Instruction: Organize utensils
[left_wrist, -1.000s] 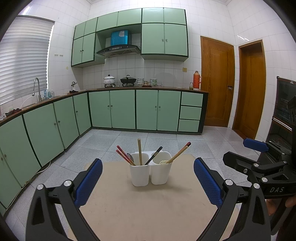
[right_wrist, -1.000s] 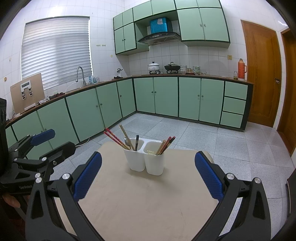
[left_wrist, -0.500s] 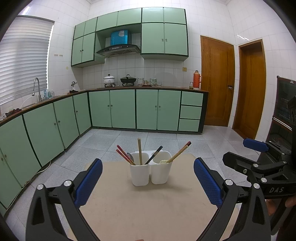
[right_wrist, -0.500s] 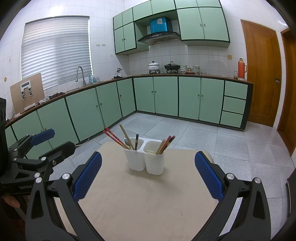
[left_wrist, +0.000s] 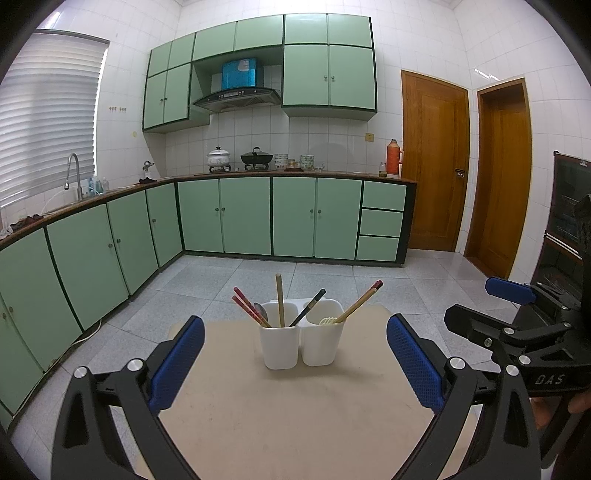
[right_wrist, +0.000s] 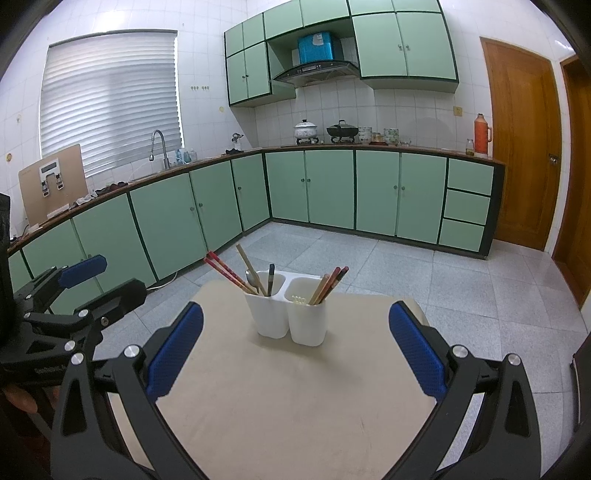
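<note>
White plastic twin holder (left_wrist: 300, 341) with upright, leaning chopsticks (left_wrist: 279, 300) is seen straight ahead of both spread, empty tongs, left tongs (left_wrist: 295, 365) and right tongs (right_wrist: 295, 354), about equally near.

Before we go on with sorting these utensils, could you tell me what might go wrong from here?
1. The two white holders stand free on the table; pulling a slanted chopstick sideways could tip them.
2. The red chopsticks and the spoon crowd one cup, so the open left gripper may catch several.
3. The right gripper hovers close beside; the two could collide.
</note>
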